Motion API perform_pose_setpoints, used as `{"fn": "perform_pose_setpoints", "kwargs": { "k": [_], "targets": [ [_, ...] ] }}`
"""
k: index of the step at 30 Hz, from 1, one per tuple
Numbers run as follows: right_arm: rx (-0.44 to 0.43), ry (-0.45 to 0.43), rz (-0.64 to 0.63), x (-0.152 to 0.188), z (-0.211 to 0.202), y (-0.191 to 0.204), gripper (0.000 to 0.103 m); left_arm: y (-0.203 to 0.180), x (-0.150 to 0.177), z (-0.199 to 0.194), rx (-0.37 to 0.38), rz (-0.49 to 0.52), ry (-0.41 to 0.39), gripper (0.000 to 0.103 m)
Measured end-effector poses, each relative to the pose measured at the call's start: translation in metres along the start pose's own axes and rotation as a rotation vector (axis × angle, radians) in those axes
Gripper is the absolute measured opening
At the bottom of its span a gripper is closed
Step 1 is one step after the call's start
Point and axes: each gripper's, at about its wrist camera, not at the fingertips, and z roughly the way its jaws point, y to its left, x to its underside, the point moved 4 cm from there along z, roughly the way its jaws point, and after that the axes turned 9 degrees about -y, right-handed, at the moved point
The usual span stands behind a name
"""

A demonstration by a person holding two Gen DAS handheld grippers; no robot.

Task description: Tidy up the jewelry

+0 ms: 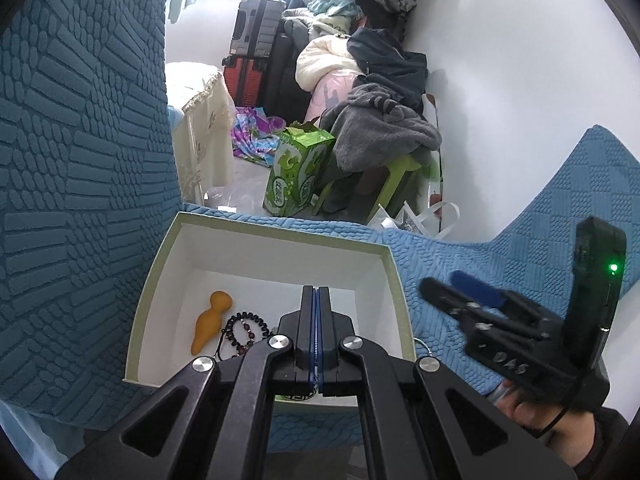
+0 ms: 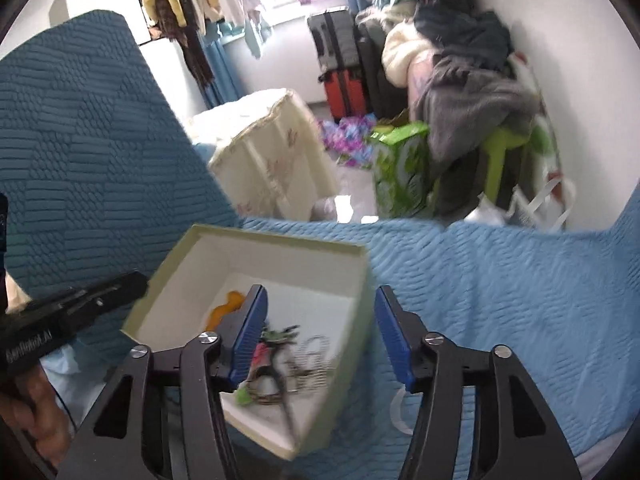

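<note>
Progress appears well advanced, judging by how things lie. Blue textured cover spreads over the seat, and on it sits the open pale-green box, white inside. Within the box lie the jewelry items: an orange gourd-shaped pendant toward the left wall, a dark beaded bracelet just beside it, and, in the right wrist view, a tangle of cords and small rings nearer the front corner; that tangle is blurred and its pieces cannot be told apart. One ring-like item shows on the cover just outside the box's right wall, partly hidden, so I judge that at least this piece is left to be put in. No lid is in view.

Left gripper points down into the box, its jaws clenched together with nothing visible between them. A hand grips its handle at the frame edge.

Right gripper is angled down over the box's right wall, jaws released and standing wide; one blue pad hangs over the tangle inside, the other outside the wall above the cover. Nothing is grasped. The holding hand shows below its body.
</note>
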Motion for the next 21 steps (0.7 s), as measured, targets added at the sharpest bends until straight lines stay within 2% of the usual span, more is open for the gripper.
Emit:
{"fn": "perform_pose_setpoints", "kwargs": {
  "k": [3,8,13,18,21],
  "targets": [
    [0.051,-0.003,-0.002,0.009,-0.005,-0.026,0.071,-0.001,-0.001,0.003,0.003,-0.003,0.0,0.0],
    [0.119,0.083,0.058,0.053,0.008,-0.064,0.071,-0.003,-0.001,0.007,0.005,-0.008,0.001,0.0],
    [0.165,0.205,0.023,0.1,0.035,-0.072,0.071,-0.004,-0.001,0.008,0.006,-0.008,0.007,0.0],
    [0.196,0.267,-0.019,0.123,0.052,-0.075,0.066,0.0,0.0,0.01,0.001,-0.016,0.011,0.0],
    [0.213,0.272,-0.041,0.129,0.056,-0.077,0.066,0.003,0.002,0.009,-0.002,-0.021,0.01,0.0]
  ]
}}
